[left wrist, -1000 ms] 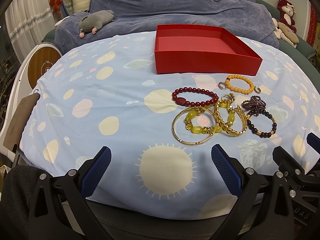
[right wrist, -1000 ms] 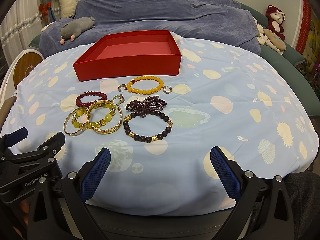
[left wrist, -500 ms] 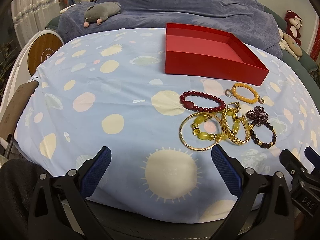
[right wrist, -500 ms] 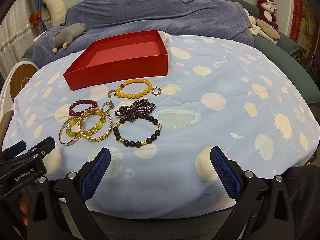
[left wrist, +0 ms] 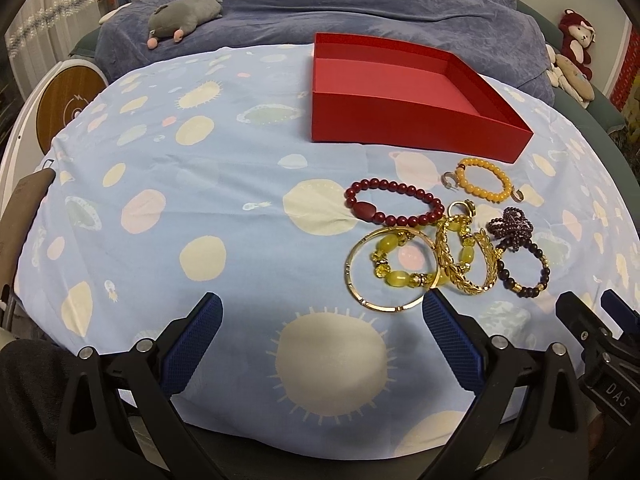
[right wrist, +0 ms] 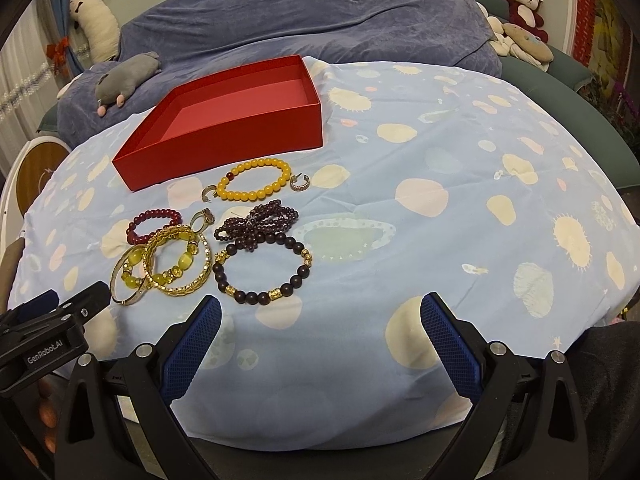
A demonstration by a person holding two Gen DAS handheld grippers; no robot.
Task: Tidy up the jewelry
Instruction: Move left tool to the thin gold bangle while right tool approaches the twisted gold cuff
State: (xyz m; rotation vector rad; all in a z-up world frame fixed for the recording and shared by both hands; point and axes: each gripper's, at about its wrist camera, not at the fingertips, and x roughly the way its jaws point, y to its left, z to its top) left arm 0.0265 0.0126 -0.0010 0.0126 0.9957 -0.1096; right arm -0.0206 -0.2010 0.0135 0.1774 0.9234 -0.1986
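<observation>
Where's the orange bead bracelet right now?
In both views, the orange bead bracelet lies on the spotted sheet just in front of the red box, flanked by two small hoop earrings.

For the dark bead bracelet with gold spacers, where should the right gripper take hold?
Grip the near arc of the dark bead bracelet, coming from above with the right gripper, one finger inside the loop. It lies flat, its near side is clear, and its far side touches the purple bead cluster.
</observation>
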